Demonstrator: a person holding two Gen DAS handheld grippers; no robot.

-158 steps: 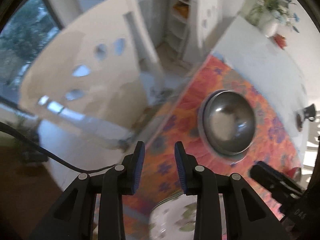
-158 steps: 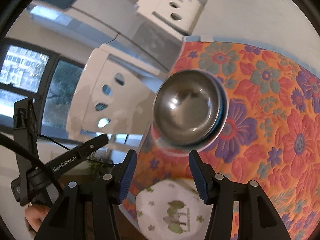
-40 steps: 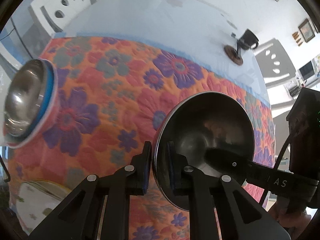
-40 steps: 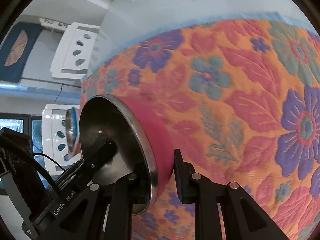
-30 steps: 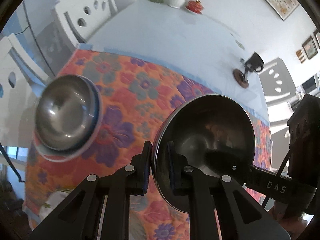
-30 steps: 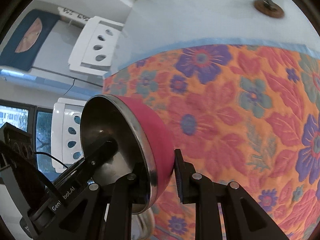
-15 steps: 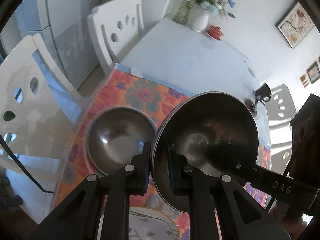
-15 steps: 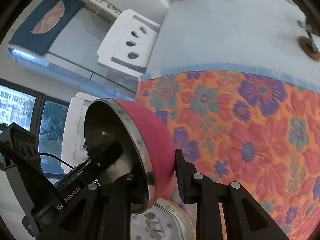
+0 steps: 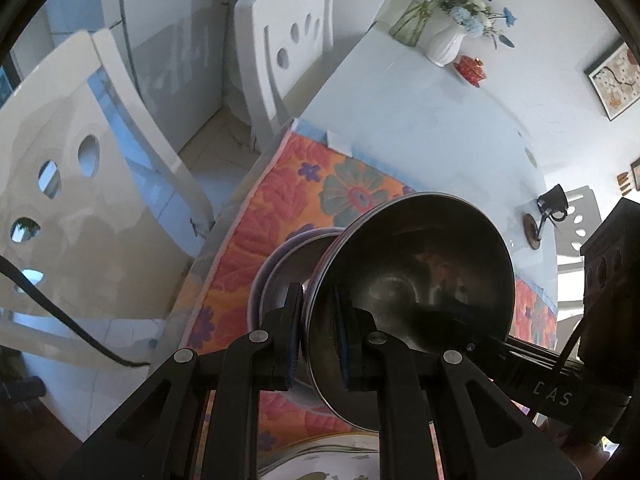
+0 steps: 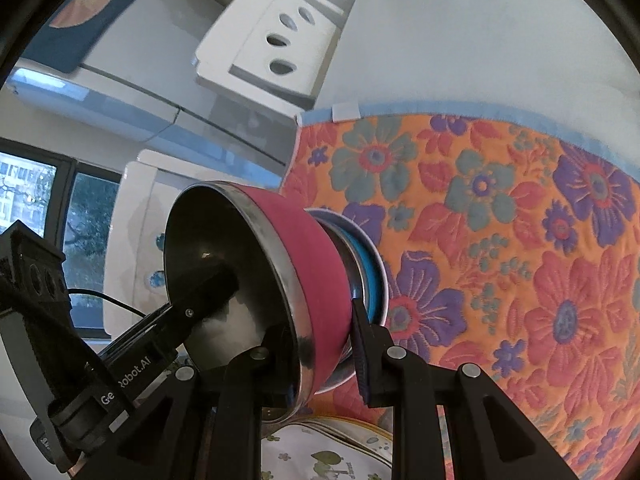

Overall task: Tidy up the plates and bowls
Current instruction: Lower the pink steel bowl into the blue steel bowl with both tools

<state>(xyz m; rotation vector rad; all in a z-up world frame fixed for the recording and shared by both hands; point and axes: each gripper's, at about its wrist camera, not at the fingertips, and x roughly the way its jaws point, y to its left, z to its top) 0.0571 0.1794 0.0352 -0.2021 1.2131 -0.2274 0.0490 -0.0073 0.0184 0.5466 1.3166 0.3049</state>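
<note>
Both grippers hold one steel bowl with a pink outside (image 10: 316, 280), lifted above the floral mat. My left gripper (image 9: 318, 332) is shut on its rim, one finger outside and one inside the bowl (image 9: 420, 280). My right gripper (image 10: 320, 360) is shut on the opposite wall, one pad on the pink side, the other finger inside. Just beyond and below the held bowl sits a second steel bowl with a blue outside (image 10: 366, 268), partly hidden, resting on a pale plate (image 9: 266, 276) near the mat's corner. A white patterned plate (image 10: 320, 456) lies at the near edge.
The floral mat (image 10: 500, 240) covers part of a pale blue table (image 9: 420, 120). Two white chairs (image 9: 288, 40) stand along the table's edge. A vase of flowers (image 9: 444, 44), a small red dish (image 9: 470, 68) and a dark stand (image 9: 544, 216) sit on the far table.
Both grippers carried the pink bowl across the mat toward its corner; it now hangs over the blue-sided bowl, which it largely covers. The grips stayed shut.
</note>
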